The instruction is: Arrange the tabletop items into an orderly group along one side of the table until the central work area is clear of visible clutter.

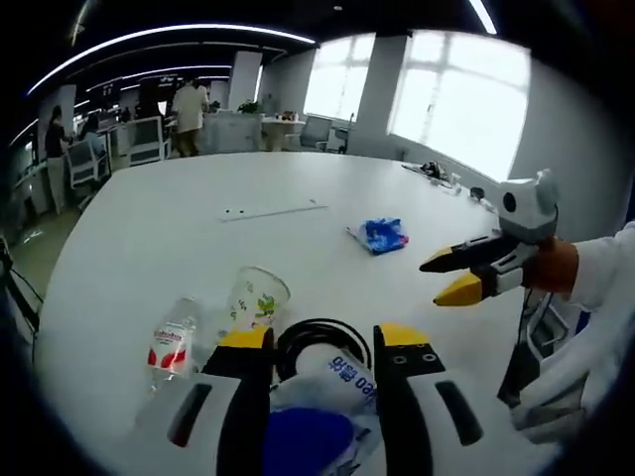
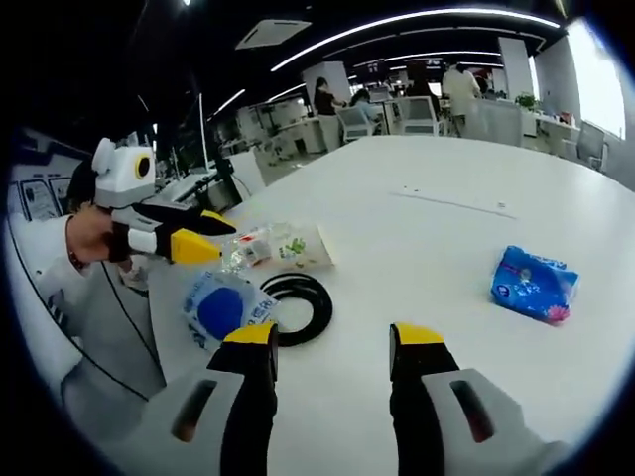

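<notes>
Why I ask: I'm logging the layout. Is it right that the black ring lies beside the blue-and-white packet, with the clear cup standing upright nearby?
Not quite: the clear cup lies on its side, as the left gripper view shows. The black ring does lie beside the blue-and-white packet.

We see an open office w/ a big white table [image 1: 149, 228]. Bright windows [image 1: 456, 99] line one wall; ceiling light strips [image 2: 417, 20] run overhead. Desks, chairs [image 1: 147, 139] and standing people [image 1: 189, 109] fill the far end.
</notes>
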Demonstrator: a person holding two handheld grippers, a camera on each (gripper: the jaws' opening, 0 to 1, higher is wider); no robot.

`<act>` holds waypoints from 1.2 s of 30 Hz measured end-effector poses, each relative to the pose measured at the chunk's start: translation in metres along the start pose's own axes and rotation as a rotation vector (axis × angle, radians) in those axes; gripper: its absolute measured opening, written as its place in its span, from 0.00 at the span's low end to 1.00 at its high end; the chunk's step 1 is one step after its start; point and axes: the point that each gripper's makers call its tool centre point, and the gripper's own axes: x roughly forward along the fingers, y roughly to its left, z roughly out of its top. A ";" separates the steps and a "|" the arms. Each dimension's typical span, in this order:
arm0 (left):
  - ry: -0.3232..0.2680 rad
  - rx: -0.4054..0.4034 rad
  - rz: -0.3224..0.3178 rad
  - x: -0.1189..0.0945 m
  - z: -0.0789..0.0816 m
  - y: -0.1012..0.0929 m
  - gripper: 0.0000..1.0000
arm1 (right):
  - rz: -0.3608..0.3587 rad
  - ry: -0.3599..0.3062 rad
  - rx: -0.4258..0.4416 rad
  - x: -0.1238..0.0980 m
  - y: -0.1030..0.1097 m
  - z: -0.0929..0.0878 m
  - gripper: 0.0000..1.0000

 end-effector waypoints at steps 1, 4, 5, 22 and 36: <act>0.004 -0.001 0.006 -0.005 -0.005 0.005 0.40 | 0.005 0.000 0.000 0.003 0.008 0.001 0.44; -0.001 -0.013 0.014 -0.016 -0.015 0.016 0.40 | 0.018 0.005 -0.010 0.010 0.024 -0.001 0.44; 0.005 -0.015 0.022 -0.021 -0.021 0.021 0.40 | 0.020 0.008 -0.011 0.012 0.028 -0.003 0.44; 0.058 -0.086 0.098 -0.063 -0.083 0.091 0.40 | 0.052 0.093 0.000 0.043 0.077 -0.044 0.43; 0.114 -0.157 0.103 -0.053 -0.122 0.107 0.38 | 0.042 0.164 0.032 0.050 0.083 -0.075 0.35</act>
